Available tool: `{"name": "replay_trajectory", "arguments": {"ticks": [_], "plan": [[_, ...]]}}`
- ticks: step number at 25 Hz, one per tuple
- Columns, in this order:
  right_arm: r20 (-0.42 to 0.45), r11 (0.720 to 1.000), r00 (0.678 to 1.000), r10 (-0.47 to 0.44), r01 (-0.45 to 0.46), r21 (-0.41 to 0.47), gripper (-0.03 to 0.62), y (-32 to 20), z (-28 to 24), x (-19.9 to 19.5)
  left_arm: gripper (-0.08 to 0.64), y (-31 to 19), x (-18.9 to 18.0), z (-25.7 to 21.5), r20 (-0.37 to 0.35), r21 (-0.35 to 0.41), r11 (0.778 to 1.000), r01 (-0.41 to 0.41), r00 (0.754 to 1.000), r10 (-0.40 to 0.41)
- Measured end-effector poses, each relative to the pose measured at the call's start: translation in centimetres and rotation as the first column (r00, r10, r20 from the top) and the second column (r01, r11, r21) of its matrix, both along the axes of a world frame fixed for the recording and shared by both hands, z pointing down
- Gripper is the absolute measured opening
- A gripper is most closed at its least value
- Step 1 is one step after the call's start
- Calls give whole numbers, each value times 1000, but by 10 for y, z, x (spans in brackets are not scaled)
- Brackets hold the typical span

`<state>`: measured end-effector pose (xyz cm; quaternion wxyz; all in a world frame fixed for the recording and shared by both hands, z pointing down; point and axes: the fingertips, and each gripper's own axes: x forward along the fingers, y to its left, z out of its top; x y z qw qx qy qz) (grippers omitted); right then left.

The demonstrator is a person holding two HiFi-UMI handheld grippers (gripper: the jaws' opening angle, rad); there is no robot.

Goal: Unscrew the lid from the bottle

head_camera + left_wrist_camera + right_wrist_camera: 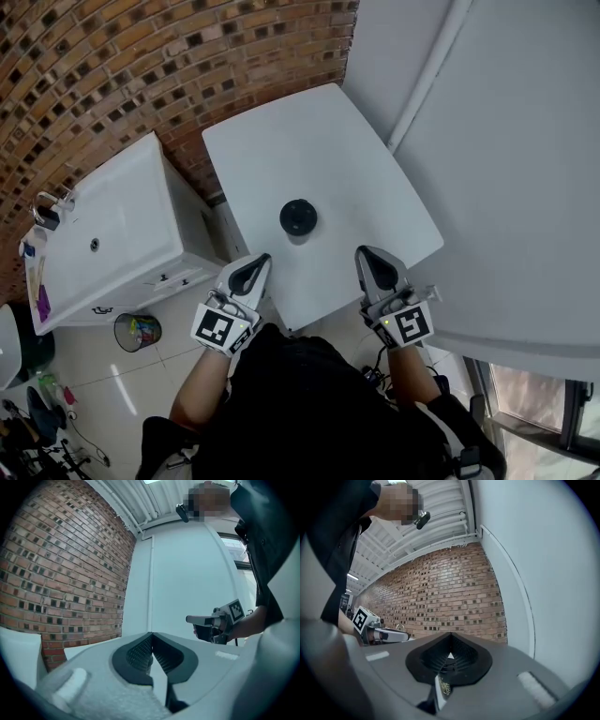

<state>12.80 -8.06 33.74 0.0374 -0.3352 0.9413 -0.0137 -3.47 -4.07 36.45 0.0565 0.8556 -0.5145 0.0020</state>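
Note:
The bottle shows from above as a round black lid and stands upright near the middle of the white table. My left gripper is held at the table's near edge, below and left of the bottle, and it is shut and empty. My right gripper is held at the near edge to the bottle's lower right, also shut with nothing in it. In the left gripper view the left gripper's jaws meet, and the right gripper shows beyond them. In the right gripper view the right gripper's jaws are also together.
A white cabinet with a sink stands left of the table, close to its corner. A small bin sits on the floor below it. A brick wall runs behind, and a white wall with a pipe is at the right.

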Motion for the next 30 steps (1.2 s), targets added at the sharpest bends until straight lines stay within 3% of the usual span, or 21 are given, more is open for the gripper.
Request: {"name": "replay_trajectory", "arguments": {"ticks": [6, 15, 18, 21, 23, 30], "plan": [[-49, 999, 998, 46, -47, -24, 5, -9, 3, -17, 2, -28, -18, 4, 30, 37, 998, -47, 998, 46], [-59, 995, 993, 100, -100, -3, 5, -34, 6, -33, 4, -61, -27, 44, 28, -43, 993, -110, 993, 111], [-71, 996, 994, 86, -87, -11, 15, -42, 15, -41, 152, -66, -29, 75, 36, -103, 985, -136, 989, 141], [-112, 996, 991, 75, -79, -34, 13, -47, 27, -48, 199, -72, -28, 107, 57, -148, 974, -174, 981, 184], [-125, 996, 990, 68, -75, -57, 3, -48, 33, -53, 323, -77, -24, 127, 69, -157, 967, -199, 975, 212], [-162, 991, 983, 85, -101, -89, 3, -49, 60, -48, 376, -92, 11, 183, 99, -184, 930, -318, 935, 340]]}}
